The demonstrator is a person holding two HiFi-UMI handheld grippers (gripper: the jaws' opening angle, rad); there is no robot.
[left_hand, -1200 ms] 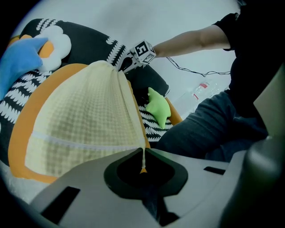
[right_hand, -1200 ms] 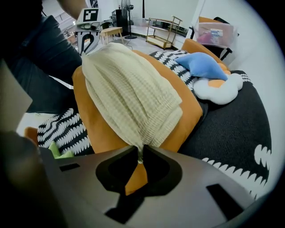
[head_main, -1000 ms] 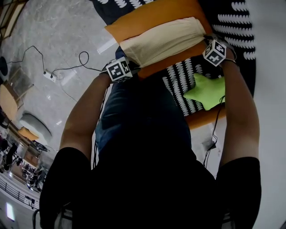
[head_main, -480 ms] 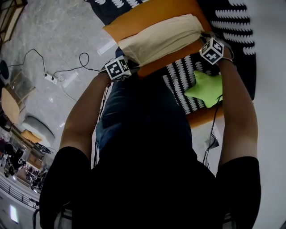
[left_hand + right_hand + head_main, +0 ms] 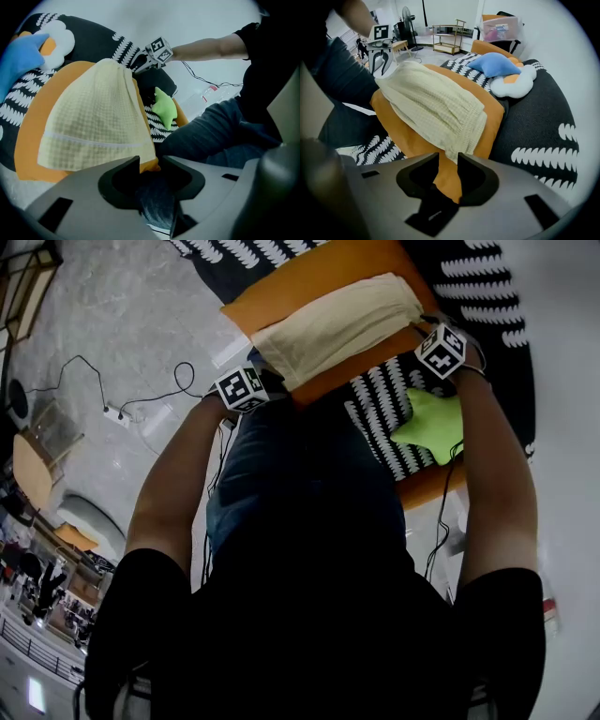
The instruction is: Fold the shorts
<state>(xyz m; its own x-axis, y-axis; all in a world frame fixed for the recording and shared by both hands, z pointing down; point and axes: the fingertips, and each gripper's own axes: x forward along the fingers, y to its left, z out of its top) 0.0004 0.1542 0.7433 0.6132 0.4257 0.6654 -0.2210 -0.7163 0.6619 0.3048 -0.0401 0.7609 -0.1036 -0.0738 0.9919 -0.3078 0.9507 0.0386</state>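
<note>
The pale yellow shorts (image 5: 333, 329) lie folded flat on an orange cushion (image 5: 281, 287). My left gripper (image 5: 267, 379) sits at their near left corner and my right gripper (image 5: 422, 329) at their near right corner. In the left gripper view the shorts (image 5: 93, 117) end just above the left gripper (image 5: 150, 161). Its jaws are opening, and only cushion edge and jeans show in the gap. In the right gripper view a corner of the shorts (image 5: 436, 103) hangs at the right gripper (image 5: 449, 157). Its jaws are opening too, and the pads stand off the cloth.
A green star-shaped toy (image 5: 431, 423) lies on the black mat with white patterns (image 5: 375, 409), right of the person's jeans (image 5: 300, 474). A blue pillow (image 5: 492, 63) and a white flower cushion (image 5: 518, 82) lie beyond the shorts. Cables (image 5: 141, 390) trail on the floor at the left.
Both grippers have drawn back a little from the near edge of the shorts. The shorts stay flat on the cushion.
</note>
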